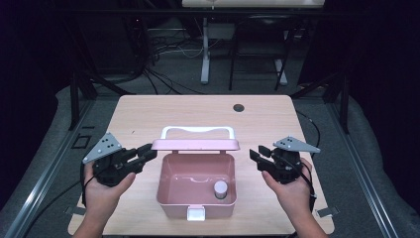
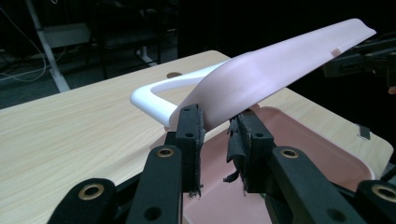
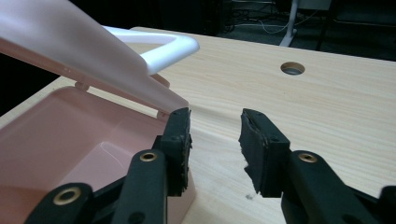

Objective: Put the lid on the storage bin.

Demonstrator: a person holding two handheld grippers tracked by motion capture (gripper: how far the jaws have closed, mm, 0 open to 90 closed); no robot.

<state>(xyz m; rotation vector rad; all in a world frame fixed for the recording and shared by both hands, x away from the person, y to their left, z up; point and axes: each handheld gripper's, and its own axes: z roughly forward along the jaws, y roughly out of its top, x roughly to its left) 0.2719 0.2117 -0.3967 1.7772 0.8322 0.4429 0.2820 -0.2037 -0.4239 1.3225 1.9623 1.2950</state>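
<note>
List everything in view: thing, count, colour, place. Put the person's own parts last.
Box: one, pink, open, middle of the table near the front edge.
Lid: one, pink, raised at the box's far side; its left corner sits between the left gripper's jaws.
Handle: one, white, on the lid.
Latch: one, white, on the box's front wall.
Small jar: one, pale cap, inside the box at right.
Table: one, light wood, round hole near its far edge.
Left gripper: one, black, left of the box.
Right gripper: one, black, right of the box, jaws apart.
Hands: two, on the grippers.
</note>
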